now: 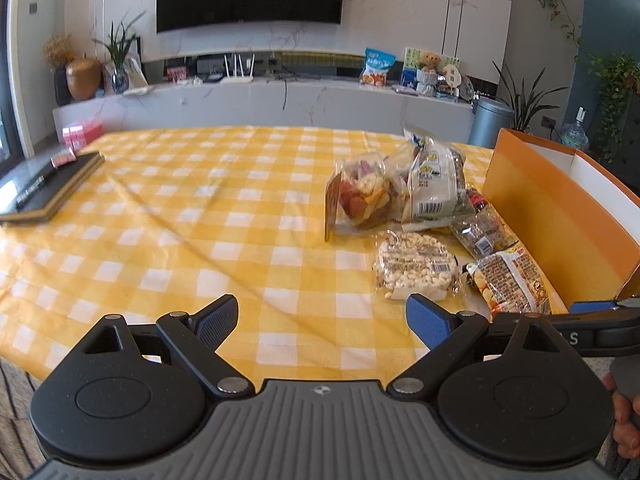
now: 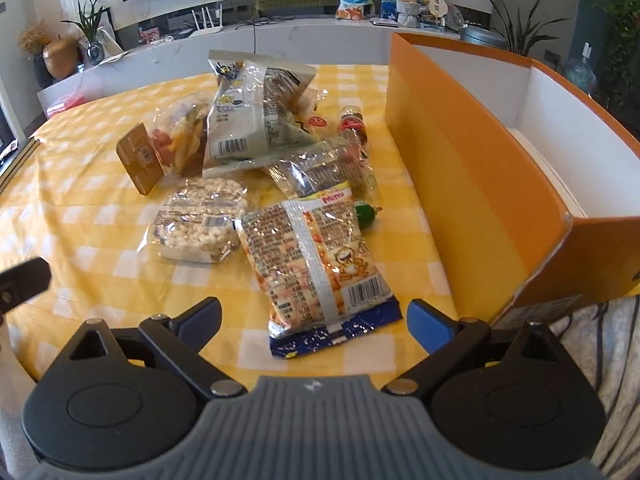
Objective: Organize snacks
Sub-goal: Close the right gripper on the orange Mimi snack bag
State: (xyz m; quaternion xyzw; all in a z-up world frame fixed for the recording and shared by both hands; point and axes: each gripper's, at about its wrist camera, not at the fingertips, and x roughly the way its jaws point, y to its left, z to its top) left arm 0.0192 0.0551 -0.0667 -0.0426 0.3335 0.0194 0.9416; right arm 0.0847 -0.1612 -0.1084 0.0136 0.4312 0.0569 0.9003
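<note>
The left gripper point(image 1: 322, 322) hangs spread and empty over bare desk point(image 1: 160, 220), the snacks off to its right. The right gripper point(image 2: 314, 320), also spread and empty, is nearer: the orange packet point(image 2: 320, 256) lies just ahead between its fingers, long axis running away, with the box point(image 2: 472, 168) to its right.

My snacks lie heaped left of the orange box point(image 2: 472, 160), which stands open. Nearest it lies the Mimi packet point(image 2: 320, 264), flat, label up. Farther left lies the puffed-rice pack point(image 2: 200, 220); behind it, a fruit-chip bag point(image 2: 180, 140) and a white bag point(image 2: 252, 120).
</note>
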